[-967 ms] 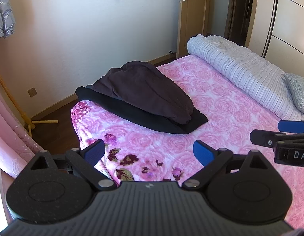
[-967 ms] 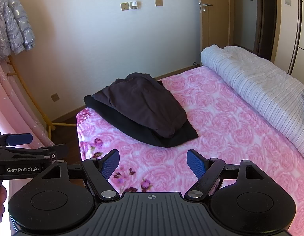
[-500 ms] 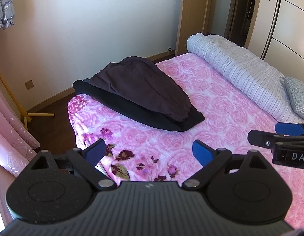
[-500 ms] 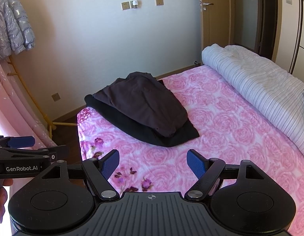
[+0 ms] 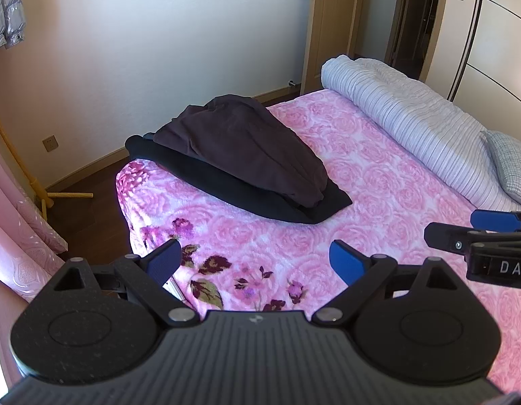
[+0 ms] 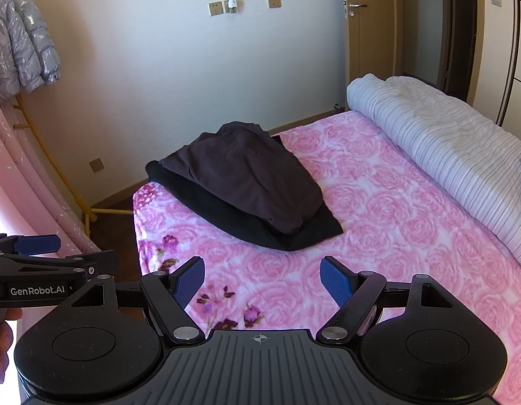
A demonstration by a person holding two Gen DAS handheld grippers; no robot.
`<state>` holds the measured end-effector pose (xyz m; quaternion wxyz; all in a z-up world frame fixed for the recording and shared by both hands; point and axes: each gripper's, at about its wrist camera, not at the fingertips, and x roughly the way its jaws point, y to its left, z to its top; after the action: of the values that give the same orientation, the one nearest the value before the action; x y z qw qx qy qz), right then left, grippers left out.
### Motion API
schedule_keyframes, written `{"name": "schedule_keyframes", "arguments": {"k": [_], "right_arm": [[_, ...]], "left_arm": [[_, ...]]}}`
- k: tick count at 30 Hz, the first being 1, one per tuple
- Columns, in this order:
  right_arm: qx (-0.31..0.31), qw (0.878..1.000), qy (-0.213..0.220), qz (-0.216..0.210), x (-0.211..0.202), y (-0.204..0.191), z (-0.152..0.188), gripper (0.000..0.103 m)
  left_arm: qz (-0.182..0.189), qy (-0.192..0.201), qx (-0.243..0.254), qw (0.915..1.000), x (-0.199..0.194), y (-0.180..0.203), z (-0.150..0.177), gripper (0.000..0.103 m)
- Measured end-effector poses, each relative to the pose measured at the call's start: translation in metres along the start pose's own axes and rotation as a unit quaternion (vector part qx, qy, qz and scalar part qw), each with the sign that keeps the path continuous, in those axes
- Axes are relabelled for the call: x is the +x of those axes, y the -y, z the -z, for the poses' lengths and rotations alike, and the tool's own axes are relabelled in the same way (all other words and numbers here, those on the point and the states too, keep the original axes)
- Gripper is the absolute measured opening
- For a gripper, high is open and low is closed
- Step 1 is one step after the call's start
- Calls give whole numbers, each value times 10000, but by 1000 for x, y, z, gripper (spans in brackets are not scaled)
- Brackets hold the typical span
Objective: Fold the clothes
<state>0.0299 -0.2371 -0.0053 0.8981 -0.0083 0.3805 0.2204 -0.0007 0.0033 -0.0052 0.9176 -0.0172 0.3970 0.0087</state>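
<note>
A dark brown garment (image 5: pixel 240 148) (image 6: pixel 247 175) lies bunched on top of a flat black garment (image 5: pixel 247 199) (image 6: pixel 226 216) near the far left corner of the pink rose-patterned bed (image 5: pixel 378 182) (image 6: pixel 395 209). My left gripper (image 5: pixel 257 260) hovers open over the bed's near edge, well short of the clothes, with nothing between its blue pads. My right gripper (image 6: pixel 264 278) is also open and empty, held at about the same distance. The right gripper's tip (image 5: pixel 476 233) shows at the right edge of the left wrist view; the left gripper's tip (image 6: pixel 51 253) shows at the left of the right wrist view.
A rolled striped duvet (image 5: pixel 412 125) (image 6: pixel 446 148) and a grey pillow (image 5: pixel 510 165) lie along the bed's right side. Pink curtains (image 6: pixel 31 185) and a wooden rack (image 5: pixel 41 189) stand at the left. A silver puffer jacket (image 6: pixel 21 44) hangs above. Dark floor (image 5: pixel 88 209) lies beyond the bed corner.
Both grippers have drifted slightly; the left wrist view has shifted, so the clothes sit a little lower and closer in frame. Both grippers stay open and empty.
</note>
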Motion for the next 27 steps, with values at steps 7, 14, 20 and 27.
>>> {"name": "schedule_keyframes", "arguments": {"k": [7,14,20,27], "right_arm": [[-5,10000,-16,-1,2,-1,-1,79],[-14,10000,-31,-7,4,-3,-1,79],[-24,10000,-14,-34,3,-4,-2,79],[0,9999,101,-102,-4,-6,-5,79]], "left_arm": [[8,-27,-19,10000,0,-5,-2,93],[10,-47,-19,10000,0,-7,-4,93],[-23,-42,11,10000,-2,-7,-6,93],[-101,46,11,9999,-14,-11,-9,93]]}}
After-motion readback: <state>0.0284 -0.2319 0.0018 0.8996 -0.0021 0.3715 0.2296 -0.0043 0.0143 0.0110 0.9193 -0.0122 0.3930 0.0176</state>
